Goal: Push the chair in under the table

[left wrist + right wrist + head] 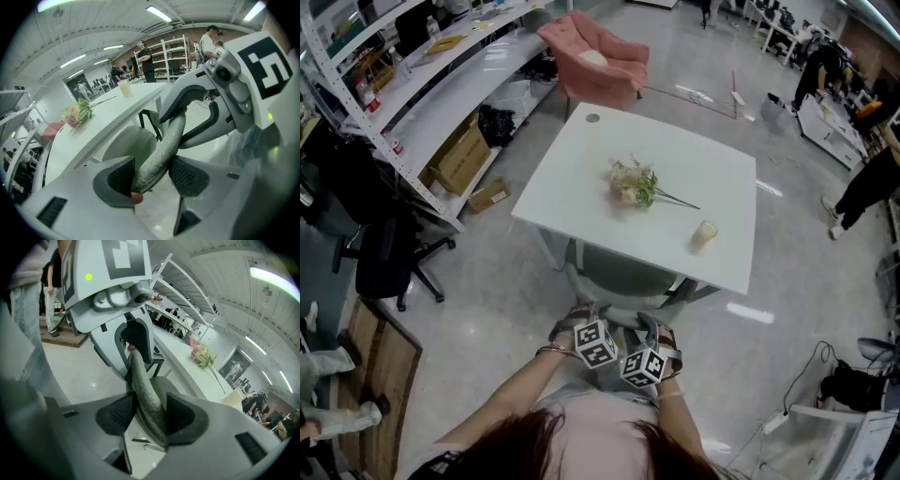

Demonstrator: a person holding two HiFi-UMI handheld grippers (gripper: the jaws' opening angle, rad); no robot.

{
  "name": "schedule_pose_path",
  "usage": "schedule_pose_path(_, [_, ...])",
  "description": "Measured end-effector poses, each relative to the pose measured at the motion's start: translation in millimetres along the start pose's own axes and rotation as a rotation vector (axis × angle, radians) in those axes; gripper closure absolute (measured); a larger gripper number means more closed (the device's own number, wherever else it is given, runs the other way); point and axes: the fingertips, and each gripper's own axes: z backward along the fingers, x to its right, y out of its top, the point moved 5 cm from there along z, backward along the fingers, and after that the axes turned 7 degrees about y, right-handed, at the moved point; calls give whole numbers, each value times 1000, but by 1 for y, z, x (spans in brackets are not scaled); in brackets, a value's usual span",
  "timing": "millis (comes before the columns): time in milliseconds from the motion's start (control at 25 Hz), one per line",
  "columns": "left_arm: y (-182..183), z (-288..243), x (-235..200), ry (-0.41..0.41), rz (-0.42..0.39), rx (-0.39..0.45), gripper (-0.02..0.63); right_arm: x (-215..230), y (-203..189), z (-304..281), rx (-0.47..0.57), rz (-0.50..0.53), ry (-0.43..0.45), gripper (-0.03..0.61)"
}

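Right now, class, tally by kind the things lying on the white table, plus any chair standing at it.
Flower bunch: 1
Pale cup: 1
Grey chair: 1
Total: 3

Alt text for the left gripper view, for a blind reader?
The left gripper is shut on the grey top edge of the chair back, with the right gripper clamped further along it. Behind stands a white table bearing flowers and a cup.
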Motion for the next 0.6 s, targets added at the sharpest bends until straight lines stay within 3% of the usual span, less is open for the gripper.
schedule_pose_path(600, [11, -16, -18, 4, 4, -3, 385, 23, -2, -13, 7, 9, 3, 370])
